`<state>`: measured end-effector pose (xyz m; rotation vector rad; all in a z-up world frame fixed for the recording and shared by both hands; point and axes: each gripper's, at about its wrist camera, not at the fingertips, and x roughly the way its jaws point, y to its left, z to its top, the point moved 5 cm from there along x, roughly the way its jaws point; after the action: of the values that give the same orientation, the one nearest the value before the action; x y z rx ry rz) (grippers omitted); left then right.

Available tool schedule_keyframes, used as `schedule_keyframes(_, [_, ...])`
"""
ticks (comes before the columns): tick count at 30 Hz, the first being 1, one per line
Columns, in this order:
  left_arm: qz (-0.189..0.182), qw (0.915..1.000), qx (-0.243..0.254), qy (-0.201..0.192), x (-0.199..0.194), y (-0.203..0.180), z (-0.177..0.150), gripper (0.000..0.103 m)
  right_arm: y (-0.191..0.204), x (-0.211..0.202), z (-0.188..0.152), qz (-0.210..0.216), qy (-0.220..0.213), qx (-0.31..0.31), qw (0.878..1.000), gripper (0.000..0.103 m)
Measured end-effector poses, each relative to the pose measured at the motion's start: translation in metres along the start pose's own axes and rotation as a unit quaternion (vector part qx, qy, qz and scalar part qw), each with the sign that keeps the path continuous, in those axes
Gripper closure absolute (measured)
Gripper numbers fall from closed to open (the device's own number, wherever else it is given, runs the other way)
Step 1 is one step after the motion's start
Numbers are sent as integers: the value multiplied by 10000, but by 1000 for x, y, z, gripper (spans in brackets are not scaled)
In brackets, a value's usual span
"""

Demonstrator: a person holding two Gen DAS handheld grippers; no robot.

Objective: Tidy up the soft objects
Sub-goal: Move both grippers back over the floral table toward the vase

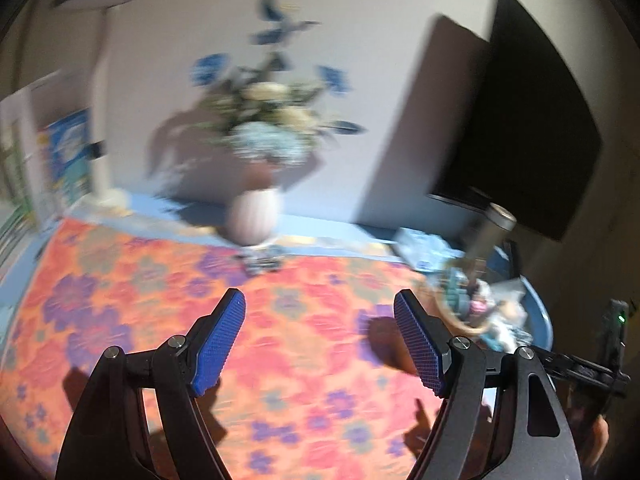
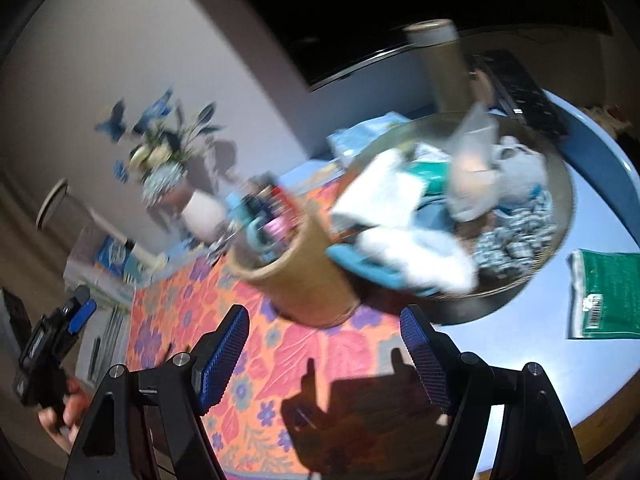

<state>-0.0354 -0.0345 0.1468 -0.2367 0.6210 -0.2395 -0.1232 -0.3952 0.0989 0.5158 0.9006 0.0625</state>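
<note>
A wide shallow bowl (image 2: 565,216) on the blue table holds a heap of soft things: a white cloth (image 2: 400,220), a teal cloth (image 2: 434,176), a grey plush (image 2: 520,168) and a blue-and-white patterned fabric (image 2: 520,244). My right gripper (image 2: 324,316) stands open and empty over the floral mat (image 2: 280,360), short of the bowl. My left gripper (image 1: 319,300) is open too, nothing between its blue pads, above the same floral mat (image 1: 160,300). In the left wrist view the heap (image 1: 500,316) lies to the right. Both views are motion-blurred.
A tan cylinder holder (image 2: 304,280) full of small items stands in front of the bowl. A vase of flowers (image 1: 256,220) sits at the mat's far edge. A metal bottle (image 2: 444,64), a dark screen (image 1: 528,120) and a green packet (image 2: 608,292) are nearby.
</note>
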Motion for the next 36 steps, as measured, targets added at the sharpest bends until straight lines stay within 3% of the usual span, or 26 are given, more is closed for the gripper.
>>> schedule_keyframes(9, [736, 9957, -545, -117, -21, 98, 1, 28, 86, 33, -30, 105, 415, -1212, 9917, 26])
schedule_keyframes(11, [956, 9941, -487, -153, -26, 113, 1, 28, 104, 42, -38, 102, 485, -1473, 9879, 20])
schedule_keyframes(14, [1078, 9932, -436, -77, -21, 124, -6, 11, 126, 57, -48, 42, 552, -1770, 9826, 13])
schedule_keyframes(18, [1218, 9917, -80, 401, 16, 124, -34, 7, 146, 86, -61, -21, 785, -1921, 9782, 13])
schedule_keyframes(24, [1569, 9818, 621, 875, 74, 111, -63, 7, 164, 127, -69, -215, 1065, -2079, 9721, 13])
schedule_keyframes(30, [1470, 9795, 726, 1170, 114, 110, -50, 7, 186, 161, -74, -562, 1253, -2629, 9550, 13])
schedule_keyframes(36, [1439, 9783, 964, 1136, 151, 111, -29, 7, 191, 198, -68, -520, 1548, -2484, 9548, 13])
